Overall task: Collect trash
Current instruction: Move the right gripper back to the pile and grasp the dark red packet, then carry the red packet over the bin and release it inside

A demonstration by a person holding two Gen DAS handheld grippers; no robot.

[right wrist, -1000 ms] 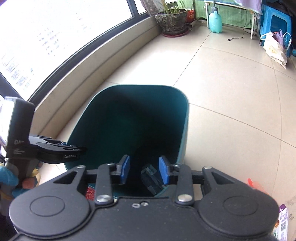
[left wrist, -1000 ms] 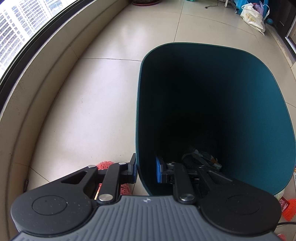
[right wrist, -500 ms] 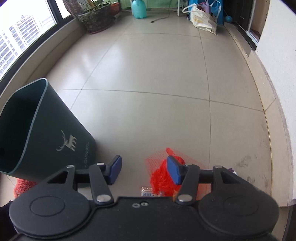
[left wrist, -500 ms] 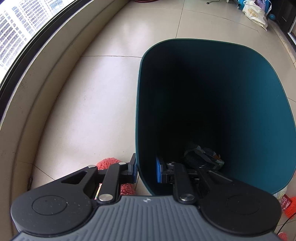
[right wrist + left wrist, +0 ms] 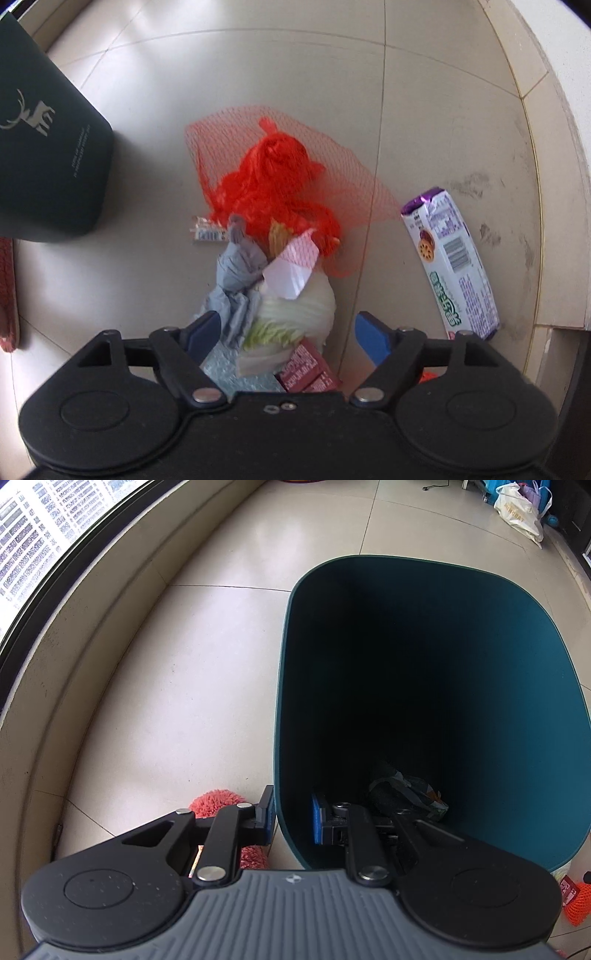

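Left wrist view: the left claw (image 5: 292, 816) is clenched on the near wall of the teal bin (image 5: 517, 686), one pad outside the wall and one inside, pinching the rim. The bin stands on the tiled floor (image 5: 177, 686) and opens toward the camera. A dark crumpled wrapper (image 5: 406, 794) lies at its bottom, just past the inner pad. A fuzzy red slipper (image 5: 218, 801) sits on the floor just outside the bin, behind the outer finger. At the lower right edge a bit of orange net (image 5: 578, 904) shows beside the bin. A white bag (image 5: 519, 511) rests far off near the wall.

Right wrist view: the right claw (image 5: 286, 332) points down over a heap of trash on the floor, released, its jaws having just been opening; they stand wide on either side of the heap and the pads press on nothing. Between them lie a cabbage piece (image 5: 295, 314), a grey plastic bag (image 5: 238, 273) and a maroon carton (image 5: 308, 369). Beyond these sits the net (image 5: 280, 173), bunched red in the middle. A purple-and-white biscuit pack (image 5: 452, 262) lies to the right, near the wall's base. The bin (image 5: 44, 155) fills the upper left, a deer mark on its side, apart from the heap.
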